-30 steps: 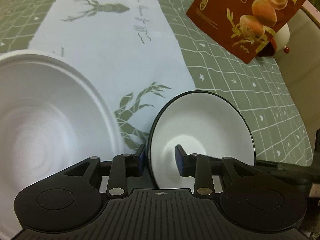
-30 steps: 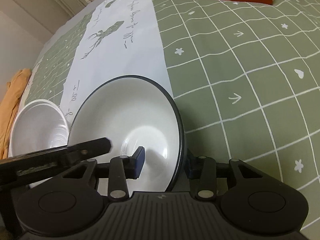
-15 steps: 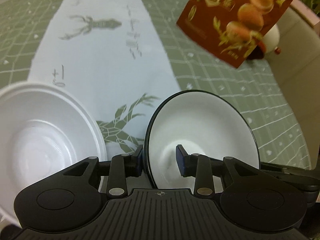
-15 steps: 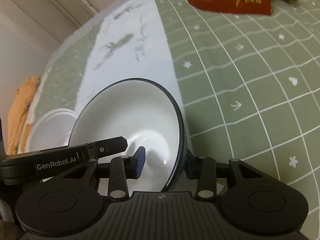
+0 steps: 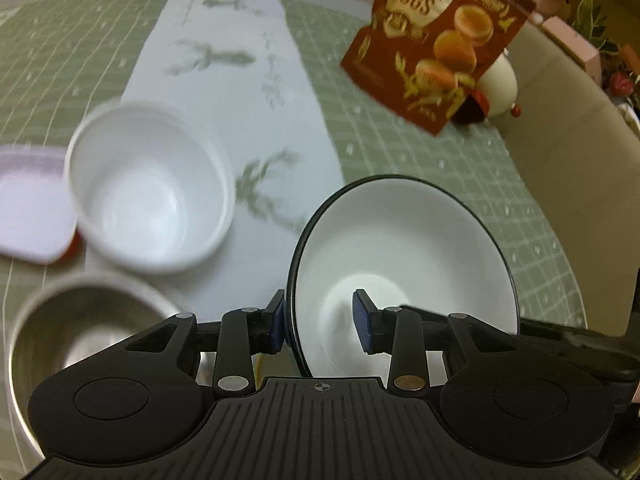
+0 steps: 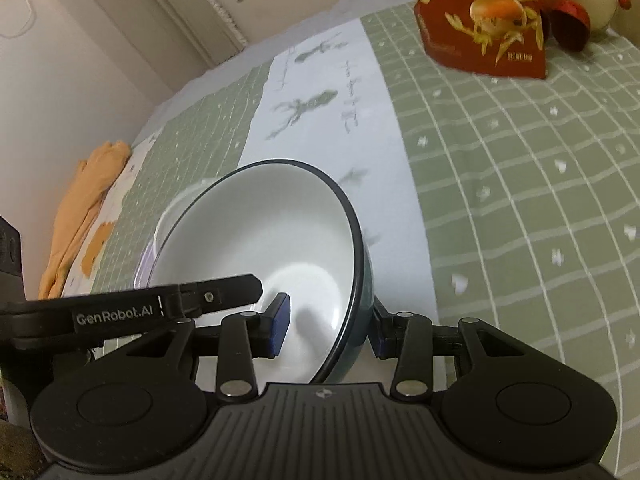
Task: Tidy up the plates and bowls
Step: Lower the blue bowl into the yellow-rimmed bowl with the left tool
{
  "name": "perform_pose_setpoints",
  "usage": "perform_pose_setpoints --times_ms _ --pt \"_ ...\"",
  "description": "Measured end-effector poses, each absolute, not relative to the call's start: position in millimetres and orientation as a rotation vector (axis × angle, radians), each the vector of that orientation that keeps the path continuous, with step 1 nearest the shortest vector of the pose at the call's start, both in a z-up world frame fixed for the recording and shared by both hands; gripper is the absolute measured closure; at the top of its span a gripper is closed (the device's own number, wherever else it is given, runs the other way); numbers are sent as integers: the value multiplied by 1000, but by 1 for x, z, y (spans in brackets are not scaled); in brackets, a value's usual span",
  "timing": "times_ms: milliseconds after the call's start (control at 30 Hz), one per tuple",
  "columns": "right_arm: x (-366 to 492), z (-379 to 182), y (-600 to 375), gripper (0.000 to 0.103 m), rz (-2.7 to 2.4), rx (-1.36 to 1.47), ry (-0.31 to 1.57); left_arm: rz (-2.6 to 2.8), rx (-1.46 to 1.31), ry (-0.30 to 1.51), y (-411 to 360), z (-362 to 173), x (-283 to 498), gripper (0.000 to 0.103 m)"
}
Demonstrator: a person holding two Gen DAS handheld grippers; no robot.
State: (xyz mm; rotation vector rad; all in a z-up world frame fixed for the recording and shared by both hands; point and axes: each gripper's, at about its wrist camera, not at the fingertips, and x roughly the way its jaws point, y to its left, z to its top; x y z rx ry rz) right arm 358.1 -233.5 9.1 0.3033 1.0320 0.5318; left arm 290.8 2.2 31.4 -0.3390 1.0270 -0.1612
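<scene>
Gripping one dark-rimmed bowl [image 5: 404, 256] by opposite rims, left claw [image 5: 320, 322] and right claw [image 6: 328, 328]; unstacked, white bowl [image 5: 148, 192] ahead-left.

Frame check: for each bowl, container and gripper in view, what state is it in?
Dark-rimmed bowl: empty, tilted, held by both grippers.
White plastic bowl: empty, upright on the cloth.
Steel bowl: upright; contents blurred.
Lidded container: lid on.
Left gripper: shut on the bowl's rim.
Right gripper: shut on the opposite rim.
</scene>
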Motion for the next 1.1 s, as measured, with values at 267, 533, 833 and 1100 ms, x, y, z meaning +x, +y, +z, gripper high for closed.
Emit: perform_pose_setpoints --times_ms 267,533,833,1100 --pt "322 -17 -232 60 522 248 1109 -169 -341 1125 -2 0 255 66" --pt "311 -36 -230 59 510 239 1140 -168 -361 1145 2 -15 249 67" --pt "318 -48 -233 60 498 264 1148 -172 -402 1143 8 -13 251 73" --pt "320 -47 -232 60 499 246 1137 -168 -385 1148 9 -10 251 77"
